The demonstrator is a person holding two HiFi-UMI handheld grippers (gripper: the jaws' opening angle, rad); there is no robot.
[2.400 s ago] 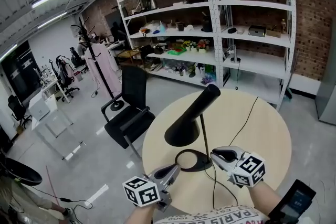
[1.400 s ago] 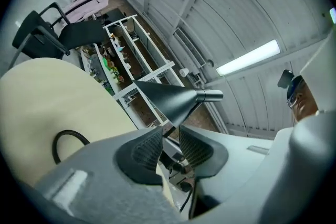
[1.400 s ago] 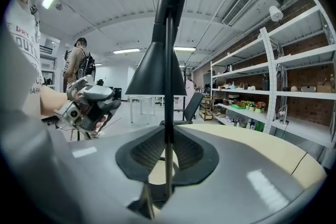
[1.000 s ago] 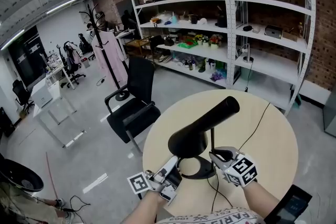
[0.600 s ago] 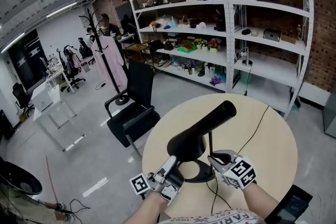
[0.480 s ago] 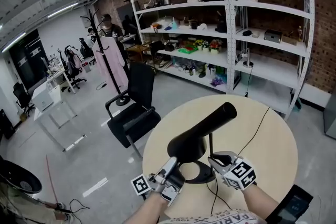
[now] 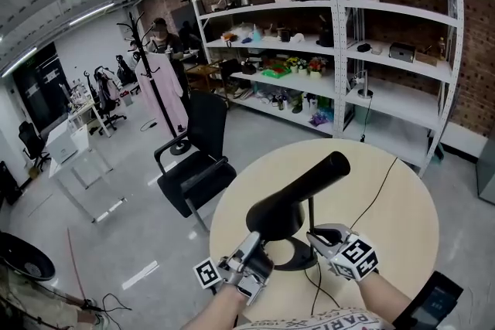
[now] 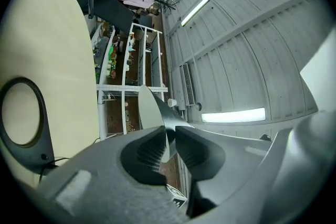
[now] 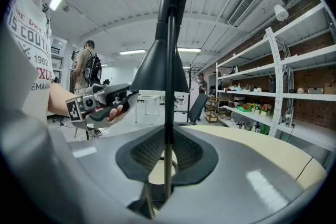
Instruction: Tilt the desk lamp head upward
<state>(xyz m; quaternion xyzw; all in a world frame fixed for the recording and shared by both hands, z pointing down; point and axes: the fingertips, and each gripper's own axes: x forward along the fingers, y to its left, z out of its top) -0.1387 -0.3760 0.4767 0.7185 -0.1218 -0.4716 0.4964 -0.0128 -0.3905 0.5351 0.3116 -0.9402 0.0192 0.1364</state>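
Lamp head (image 8: 151,113) between closing left tongs (image 8: 167,138)

1. The table (image 7: 402,205) is sitting right in front, and the lamp base (image 7: 292,266) is lying flat on it near the close edge.
2. The lamp stem (image 7: 310,212) is rising upright from the base.
3. The lamp head (image 7: 298,193) is hanging above the base, its wide mouth facing near-left and its narrow end pointing up and away to the right.
4. The left claw (image 7: 254,239) is sitting under the head's near rim. Its jaws have just been closing, with that rim between them.
5. The right claw (image 7: 315,230), just to the right of it, is clamping the stem above the base.
6. A cable (image 7: 380,182) is running from the base across the table to the far edge.
7. A chair (image 7: 193,166) is standing on the floor left of the table, with the shelving (image 7: 348,42) standing behind the table.
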